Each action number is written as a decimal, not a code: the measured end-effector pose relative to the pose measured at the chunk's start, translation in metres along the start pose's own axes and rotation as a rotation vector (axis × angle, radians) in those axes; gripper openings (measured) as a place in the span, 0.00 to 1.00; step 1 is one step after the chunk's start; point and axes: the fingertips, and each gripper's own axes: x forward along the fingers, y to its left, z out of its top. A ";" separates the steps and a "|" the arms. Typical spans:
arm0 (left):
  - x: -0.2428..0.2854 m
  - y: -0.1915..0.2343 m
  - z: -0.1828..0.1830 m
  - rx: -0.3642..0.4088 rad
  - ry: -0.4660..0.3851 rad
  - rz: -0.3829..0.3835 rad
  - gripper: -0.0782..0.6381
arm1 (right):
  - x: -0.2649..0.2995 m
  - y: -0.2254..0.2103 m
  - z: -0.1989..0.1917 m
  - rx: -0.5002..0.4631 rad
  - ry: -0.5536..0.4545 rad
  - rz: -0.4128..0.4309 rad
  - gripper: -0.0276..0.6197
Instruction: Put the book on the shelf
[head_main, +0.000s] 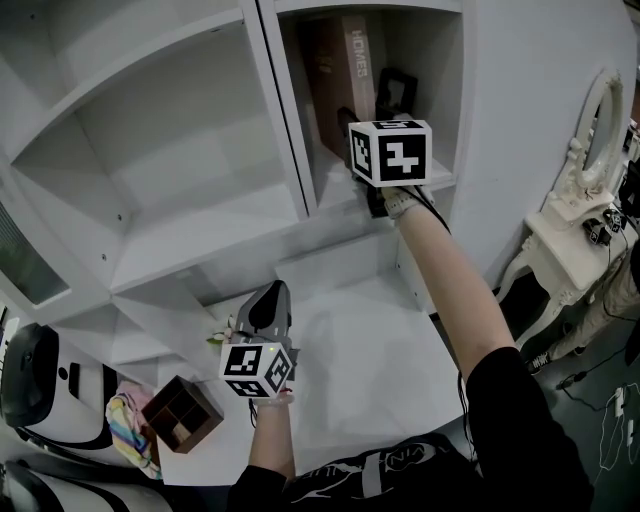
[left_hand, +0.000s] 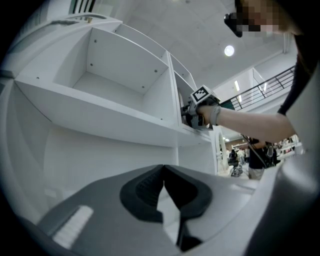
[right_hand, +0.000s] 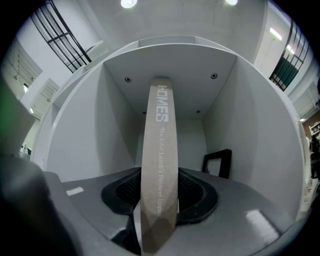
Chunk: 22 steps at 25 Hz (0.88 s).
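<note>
The right gripper (right_hand: 160, 200) is clamped on the spine of the book (right_hand: 160, 140), which is held upright inside a shelf (right_hand: 112, 130) compartment, beside a frame (right_hand: 218, 162). Placing is judged nearly done: the book must be settled and released. The left gripper (left_hand: 165, 197) is closed on nothing.

Lower end of the book (right_hand: 159, 150) past right gripper view's edge

The book (right_hand: 159, 165) has a matt paper cover and the shelf (head_main: 200, 225) is smooth, white, faintly glossy
</note>
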 end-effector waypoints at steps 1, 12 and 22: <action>0.000 0.000 0.000 -0.001 0.000 0.000 0.11 | 0.001 0.000 0.000 -0.004 0.000 -0.003 0.32; -0.008 -0.005 -0.001 -0.009 -0.004 -0.004 0.11 | -0.006 0.011 -0.004 -0.047 0.035 0.088 0.46; -0.007 -0.020 0.000 -0.008 0.003 -0.043 0.11 | -0.032 0.011 -0.003 -0.042 0.026 0.129 0.48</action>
